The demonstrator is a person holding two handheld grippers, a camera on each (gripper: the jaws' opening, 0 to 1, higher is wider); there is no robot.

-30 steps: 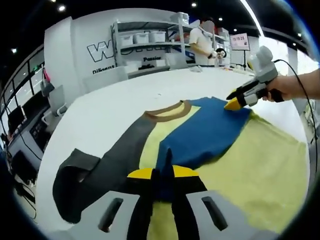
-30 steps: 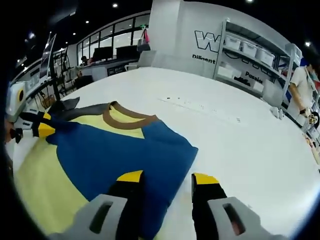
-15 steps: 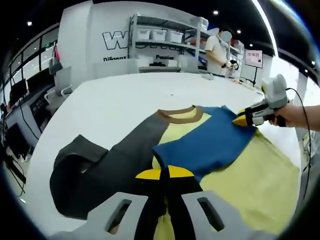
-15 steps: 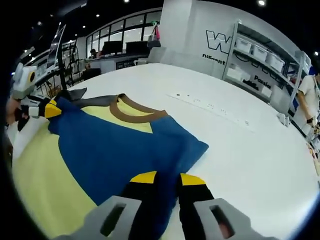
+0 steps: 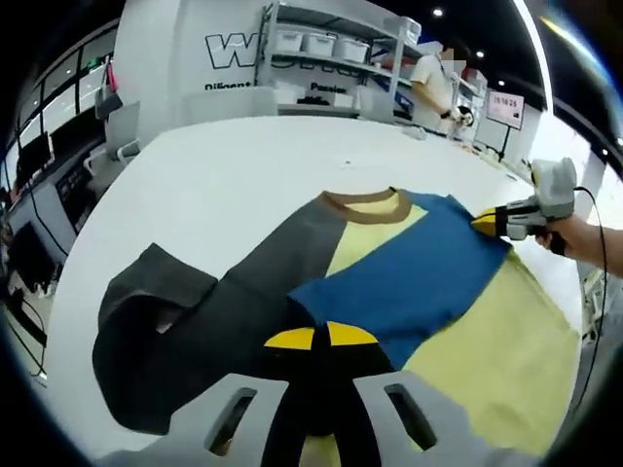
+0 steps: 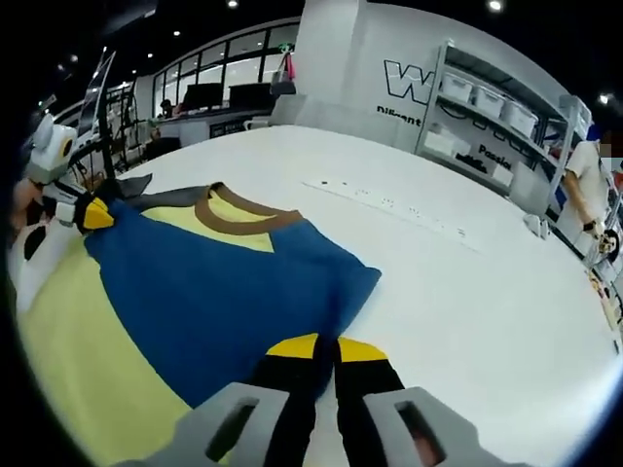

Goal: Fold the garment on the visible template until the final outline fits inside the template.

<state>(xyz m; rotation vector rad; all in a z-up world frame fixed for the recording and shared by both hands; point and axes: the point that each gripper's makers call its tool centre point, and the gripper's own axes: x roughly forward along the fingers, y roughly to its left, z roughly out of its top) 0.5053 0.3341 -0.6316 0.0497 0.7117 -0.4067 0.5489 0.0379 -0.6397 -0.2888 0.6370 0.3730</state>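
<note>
A shirt lies flat on the white table, with a yellow body, a brown collar, a dark grey sleeve side and a blue part laid over the yellow. My left gripper is shut on the near corner of the blue part, where it meets the grey. In the right gripper view, the right gripper is shut on the blue part's edge. The right gripper also appears at the blue part's far corner, and the left gripper at the opposite one.
Bare white table stretches past the collar and to the right of the shirt. Shelves with white bins stand beyond the table, and a person stands beside them. Desks and chairs line the far left.
The right gripper's jaws, apart one second ago, have shut on the blue fabric's edge. The left gripper has stayed shut on its corner while both views shifted slightly.
</note>
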